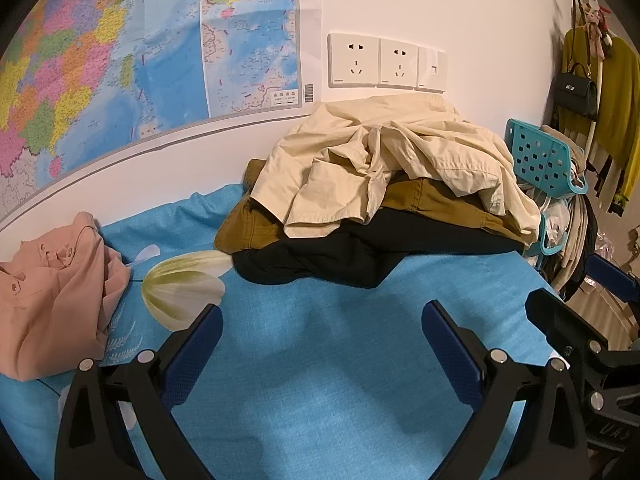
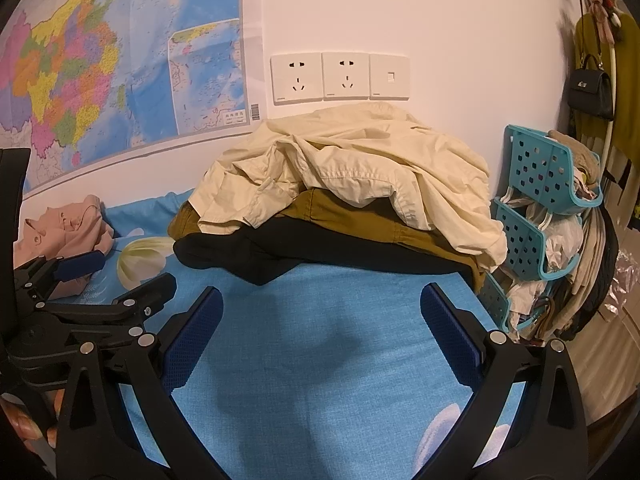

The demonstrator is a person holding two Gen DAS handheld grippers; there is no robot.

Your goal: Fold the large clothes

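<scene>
Left wrist view: the left gripper [image 1: 322,320] hovers above the blue bed sheet [image 1: 320,392], fingers spread wide, holding nothing. Ahead, against the wall, lies a pile of clothes: a cream garment [image 1: 384,160] on top, an olive-brown garment [image 1: 432,200] beneath it, a black garment [image 1: 340,256] at the bottom. A pink shirt [image 1: 52,300] lies apart at the left.

Right wrist view: the right gripper [image 2: 322,312] is likewise spread and empty, just beside the left gripper. The cream garment [image 2: 360,160] drapes over the pile's right edge, near the teal basket rack [image 2: 536,176].

Risk: a deep pinch into the crumpled cream garment may catch the olive-brown garment too, dragging the pile. Lifting by one loose fold may leave sleeves tangled.
</scene>
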